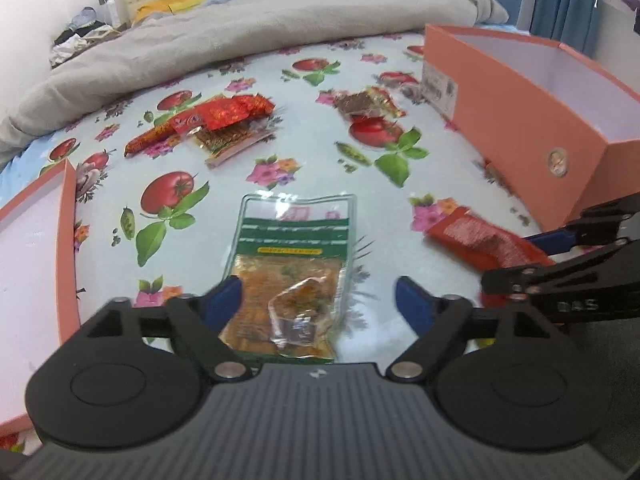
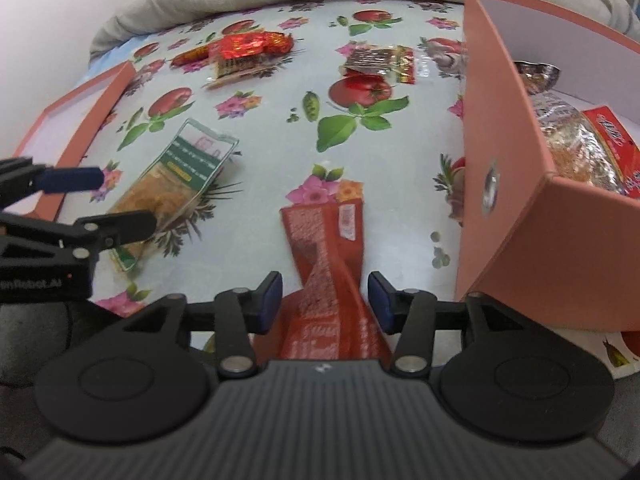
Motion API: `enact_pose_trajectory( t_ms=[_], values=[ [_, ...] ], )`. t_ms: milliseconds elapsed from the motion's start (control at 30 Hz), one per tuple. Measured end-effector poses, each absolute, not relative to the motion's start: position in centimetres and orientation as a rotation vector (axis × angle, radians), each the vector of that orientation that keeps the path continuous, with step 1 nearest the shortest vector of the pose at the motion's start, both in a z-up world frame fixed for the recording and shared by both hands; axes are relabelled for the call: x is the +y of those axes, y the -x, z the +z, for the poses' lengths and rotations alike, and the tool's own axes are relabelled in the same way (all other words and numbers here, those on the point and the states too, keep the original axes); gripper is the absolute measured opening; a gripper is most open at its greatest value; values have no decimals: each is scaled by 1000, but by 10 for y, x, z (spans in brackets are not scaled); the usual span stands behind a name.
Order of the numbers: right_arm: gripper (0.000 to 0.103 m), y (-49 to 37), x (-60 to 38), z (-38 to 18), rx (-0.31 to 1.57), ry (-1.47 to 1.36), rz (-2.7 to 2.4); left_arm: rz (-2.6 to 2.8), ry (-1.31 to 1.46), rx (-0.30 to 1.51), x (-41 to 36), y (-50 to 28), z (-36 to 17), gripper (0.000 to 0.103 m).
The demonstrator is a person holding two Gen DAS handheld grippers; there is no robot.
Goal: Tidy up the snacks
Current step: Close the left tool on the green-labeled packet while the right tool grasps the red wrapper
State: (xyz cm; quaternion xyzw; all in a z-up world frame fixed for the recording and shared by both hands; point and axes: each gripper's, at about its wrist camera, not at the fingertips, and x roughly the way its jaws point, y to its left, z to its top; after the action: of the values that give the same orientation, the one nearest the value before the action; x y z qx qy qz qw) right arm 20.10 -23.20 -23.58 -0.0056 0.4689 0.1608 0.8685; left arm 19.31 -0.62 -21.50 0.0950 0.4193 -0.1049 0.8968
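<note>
A clear packet with a green band and orange snack (image 1: 292, 256) lies flat on the floral sheet between the wide-apart fingers of my left gripper (image 1: 319, 298), which is open and not touching it. In the right wrist view, a red snack packet (image 2: 328, 256) lies between the blue pads of my right gripper (image 2: 325, 300). A narrow gap shows on each side, so that gripper is open. The orange box (image 2: 500, 120) stands just to its right, with a silver bag (image 2: 568, 136) and a red pack (image 2: 612, 136) inside.
The box lid (image 1: 64, 240) lies upturned at the left. A pile of red packets (image 1: 216, 120) and a brown packet (image 1: 364, 102) lie farther back on the sheet. A grey blanket (image 1: 200, 40) is bunched up behind them. The two grippers sit close side by side.
</note>
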Motion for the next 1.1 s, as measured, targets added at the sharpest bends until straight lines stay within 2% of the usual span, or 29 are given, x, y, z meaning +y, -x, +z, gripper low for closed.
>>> enact_pose_trajectory(
  t_ms=[33,100,133,367,667,733,867,967,1000,1100],
  values=[
    [62,-202,-232,-237,984,10,336,-208,-203,879,-3,-197,-217,91],
    [68,-204,-232,-239,994,5,332,-205,-197,904,7,-206,-222,94],
    [68,-205,-232,-240,999,3,338,-218,-184,932,12,-212,-226,96],
    [68,-208,-229,-243,987,24,330,-293,-152,1015,29,-235,-244,98],
    [68,-207,-223,-247,982,71,332,-364,-250,1029,14,-234,-259,99],
    [62,-207,-220,-247,977,94,333,-345,-272,1023,12,-233,-262,99],
    [58,-208,-219,-246,968,95,345,-329,-233,1015,16,-232,-262,96],
    [50,-209,-217,-247,963,111,331,-301,-222,1011,18,-230,-261,90],
    [42,-209,-216,-247,958,119,324,-299,-217,1012,18,-230,-261,89],
    [40,-209,-216,-247,959,111,334,-273,-196,1013,19,-229,-257,82]
  ],
)
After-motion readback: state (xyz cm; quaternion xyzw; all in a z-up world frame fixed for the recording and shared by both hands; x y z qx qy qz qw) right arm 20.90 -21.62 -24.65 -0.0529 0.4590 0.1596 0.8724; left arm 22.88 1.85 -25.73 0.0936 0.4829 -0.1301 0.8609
